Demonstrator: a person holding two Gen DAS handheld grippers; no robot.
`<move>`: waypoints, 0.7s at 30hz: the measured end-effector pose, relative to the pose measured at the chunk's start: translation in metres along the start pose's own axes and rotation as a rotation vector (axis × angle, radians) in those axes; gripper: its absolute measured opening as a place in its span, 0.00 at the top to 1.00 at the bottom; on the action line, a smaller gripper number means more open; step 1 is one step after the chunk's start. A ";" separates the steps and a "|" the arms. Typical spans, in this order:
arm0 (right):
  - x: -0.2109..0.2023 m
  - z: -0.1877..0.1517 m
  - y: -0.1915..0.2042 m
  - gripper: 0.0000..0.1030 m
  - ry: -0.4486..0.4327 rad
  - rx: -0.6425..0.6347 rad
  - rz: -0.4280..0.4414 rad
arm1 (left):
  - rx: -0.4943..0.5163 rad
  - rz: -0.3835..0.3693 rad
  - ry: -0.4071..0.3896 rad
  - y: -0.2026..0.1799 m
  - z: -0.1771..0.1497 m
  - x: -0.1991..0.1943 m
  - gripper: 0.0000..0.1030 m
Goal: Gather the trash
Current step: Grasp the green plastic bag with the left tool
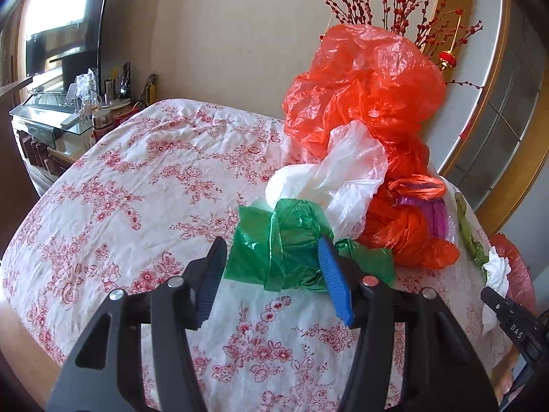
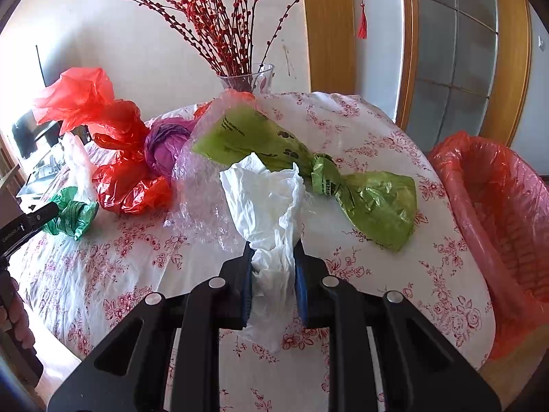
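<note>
Right tongs (image 2: pixel 272 274) clamp white paper (image 2: pixel 267 206), bin (image 2: pixel 497 213) to their right; left tongs (image 1: pixel 274 274) straddle green bag (image 1: pixel 284 243), half-wide.

Bright daylight, window glare blown out at far left, sharp centre — fisheye bending, dark vignetted corners

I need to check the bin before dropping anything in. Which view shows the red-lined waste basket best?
The right wrist view: the red-lined waste basket stands open beside the table's right edge, rim and inside visible. The left wrist view shows only a sliver of red liner at its right edge.
</note>
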State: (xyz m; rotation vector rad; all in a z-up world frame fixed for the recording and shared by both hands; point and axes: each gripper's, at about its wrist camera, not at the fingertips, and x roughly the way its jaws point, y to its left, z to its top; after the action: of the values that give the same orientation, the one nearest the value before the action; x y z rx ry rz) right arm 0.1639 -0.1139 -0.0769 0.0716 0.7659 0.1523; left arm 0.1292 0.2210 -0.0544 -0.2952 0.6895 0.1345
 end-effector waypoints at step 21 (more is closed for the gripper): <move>-0.042 -0.005 -0.008 0.80 -0.073 0.018 -0.022 | 0.108 -0.088 -0.102 -0.041 -0.001 -0.046 0.95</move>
State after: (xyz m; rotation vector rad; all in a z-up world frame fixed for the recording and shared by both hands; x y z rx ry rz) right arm 0.1312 -0.1283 -0.0524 0.0857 0.6954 0.1210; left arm 0.1030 0.1804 -0.0163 -0.2128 0.5798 0.0283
